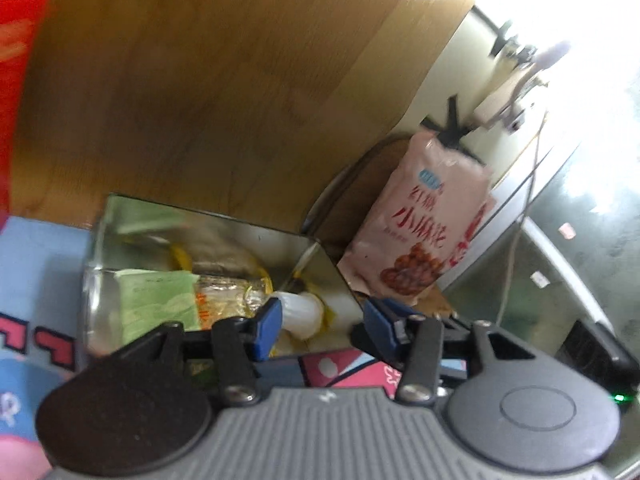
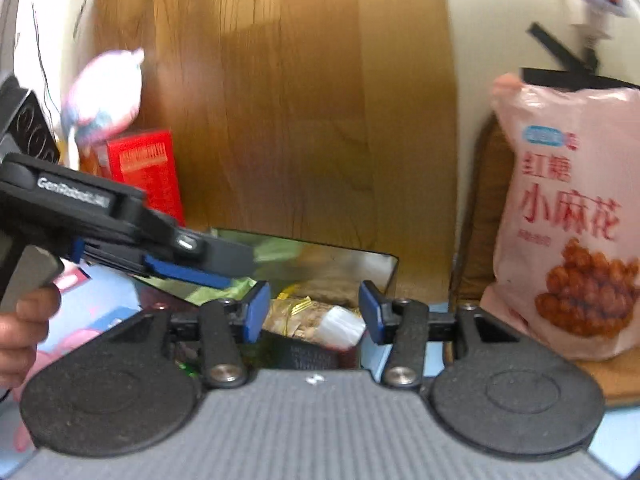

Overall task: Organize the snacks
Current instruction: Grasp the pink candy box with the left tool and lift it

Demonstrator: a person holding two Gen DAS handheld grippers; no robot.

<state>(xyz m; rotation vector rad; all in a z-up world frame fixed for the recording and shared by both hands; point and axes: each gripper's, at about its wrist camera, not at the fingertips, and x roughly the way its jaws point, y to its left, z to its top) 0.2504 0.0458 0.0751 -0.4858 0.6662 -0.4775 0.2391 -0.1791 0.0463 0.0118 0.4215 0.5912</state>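
Observation:
An open shiny metal tin (image 1: 224, 220) stands on a blue and pink cartoon mat. It holds a green packet (image 1: 160, 304), a clear wrapped snack (image 1: 228, 296) and a white wrapped piece (image 1: 300, 314). My left gripper (image 1: 324, 324) hovers open over the tin's near edge, nothing between its blue pads. My right gripper (image 2: 314, 312) is open too, above the tin (image 2: 384, 264), over a brown snack pack (image 2: 292, 316) and a white wrapper (image 2: 344, 322). A big pink snack bag (image 2: 568, 220) stands upright to the right of the tin. The left gripper (image 2: 236, 270) reaches in from the left.
A red box (image 2: 148, 172) and a pink plush toy (image 2: 104, 92) sit at the back left against a wooden panel (image 2: 280, 100). The pink bag (image 1: 420, 232) rests on a brown seat (image 1: 360, 192). A hand (image 2: 24, 320) holds the left gripper's handle.

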